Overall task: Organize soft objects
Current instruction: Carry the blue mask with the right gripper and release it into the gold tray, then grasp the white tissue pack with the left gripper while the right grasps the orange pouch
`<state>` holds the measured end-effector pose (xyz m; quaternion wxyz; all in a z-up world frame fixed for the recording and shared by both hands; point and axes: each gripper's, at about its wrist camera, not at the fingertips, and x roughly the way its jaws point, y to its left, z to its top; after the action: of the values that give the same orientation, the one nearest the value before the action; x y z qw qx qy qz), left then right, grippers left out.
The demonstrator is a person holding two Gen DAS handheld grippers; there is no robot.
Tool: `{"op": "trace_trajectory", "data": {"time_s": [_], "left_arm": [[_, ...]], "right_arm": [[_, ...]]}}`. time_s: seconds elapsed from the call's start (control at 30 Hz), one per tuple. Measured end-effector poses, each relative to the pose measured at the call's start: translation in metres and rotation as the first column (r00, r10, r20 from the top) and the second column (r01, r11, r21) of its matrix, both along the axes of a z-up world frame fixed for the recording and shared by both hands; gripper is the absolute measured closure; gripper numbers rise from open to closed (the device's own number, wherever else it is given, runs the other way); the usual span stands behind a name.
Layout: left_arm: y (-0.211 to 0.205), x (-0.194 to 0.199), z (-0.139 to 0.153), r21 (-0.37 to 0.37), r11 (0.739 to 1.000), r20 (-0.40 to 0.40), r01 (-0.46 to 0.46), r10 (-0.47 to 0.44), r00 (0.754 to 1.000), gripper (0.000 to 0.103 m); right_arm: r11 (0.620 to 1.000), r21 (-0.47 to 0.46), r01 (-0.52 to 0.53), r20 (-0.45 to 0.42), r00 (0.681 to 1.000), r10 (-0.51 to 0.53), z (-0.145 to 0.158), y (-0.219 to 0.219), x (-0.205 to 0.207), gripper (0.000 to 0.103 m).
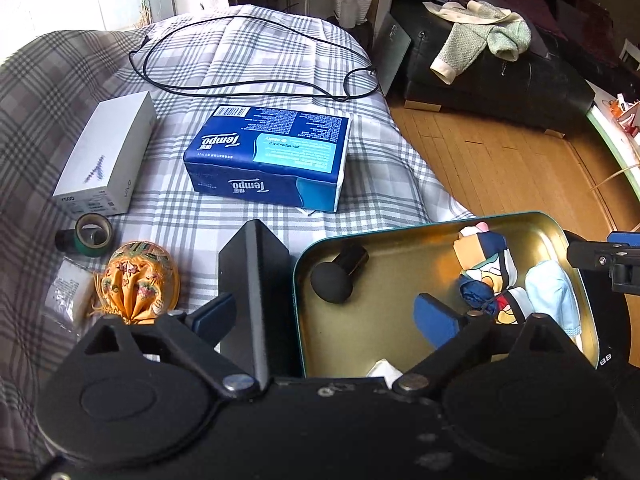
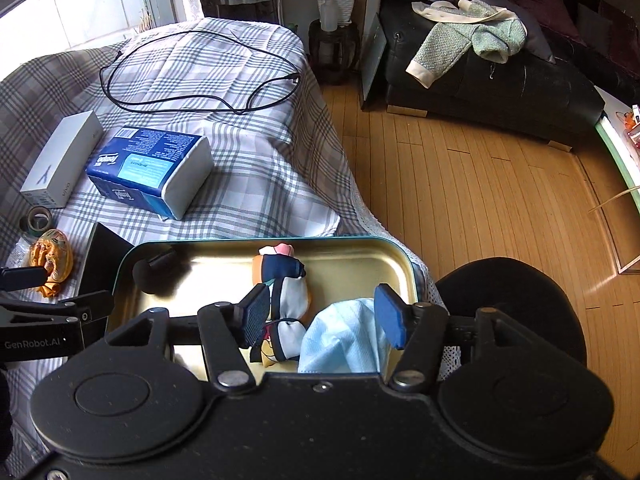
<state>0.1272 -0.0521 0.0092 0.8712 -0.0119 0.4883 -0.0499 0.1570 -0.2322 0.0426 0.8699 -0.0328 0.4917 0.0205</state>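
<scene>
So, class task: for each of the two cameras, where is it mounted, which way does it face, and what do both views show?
Left wrist: sits on the left claw, facing forward over the tin tray's left end; its own open fingers show.
Right wrist: sits on the right claw, facing the tray's right end above the light blue cloth; its open fingers and the left claw's side show.
Shared: tray, Tempo tissue pack, black cable, white box.

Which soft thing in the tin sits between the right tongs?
The light blue mask, beside the cartoon plush and well apart from the black foam ball.
</scene>
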Motion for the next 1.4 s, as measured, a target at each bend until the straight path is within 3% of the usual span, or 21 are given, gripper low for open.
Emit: {"op": "trace_trajectory", "data": {"time_s": [0.37,0.77,0.83,0.97,1.13,1.3,1.4], "left_arm": [[0.013,-0.001,0.004,0.021,0.999,0.012,-0.047,0.047,0.999,0.001],[0.075,0.009,0.020,0.044,0.973,0.070,-0.227,0.223,0.972,0.001],[0.088,0.011,0.019,0.045,0.964,0.067,-0.261,0.258,0.964,0.001],[0.116,0.014,0.013,0.059,0.942,0.060,-0.329,0.326,0.943,0.001],[0.156,0.019,0.001,0.066,0.905,0.029,-0.420,0.419,0.907,0.001],[0.197,0.024,-0.019,0.070,0.865,-0.015,-0.497,0.499,0.866,0.001],[0.217,0.031,-0.033,0.068,0.841,-0.048,-0.536,0.540,0.840,0.001]], "right_arm": [[0.999,0.032,-0.028,0.052,0.998,0.027,0.009,0.012,-0.002,0.047],[0.992,-0.015,-0.128,0.192,0.973,0.128,0.027,0.055,-0.010,0.043],[0.986,-0.063,-0.154,0.227,0.960,0.164,0.027,0.070,-0.013,0.036],[0.973,-0.116,-0.199,0.239,0.945,0.222,0.024,0.095,-0.016,0.036],[0.964,-0.053,-0.262,0.166,0.949,0.267,0.015,0.120,-0.016,0.037],[0.943,-0.089,-0.321,0.145,0.933,0.331,0.004,0.149,-0.022,0.037],[0.937,-0.060,-0.344,0.116,0.930,0.348,-0.003,0.161,-0.022,0.038]]}}
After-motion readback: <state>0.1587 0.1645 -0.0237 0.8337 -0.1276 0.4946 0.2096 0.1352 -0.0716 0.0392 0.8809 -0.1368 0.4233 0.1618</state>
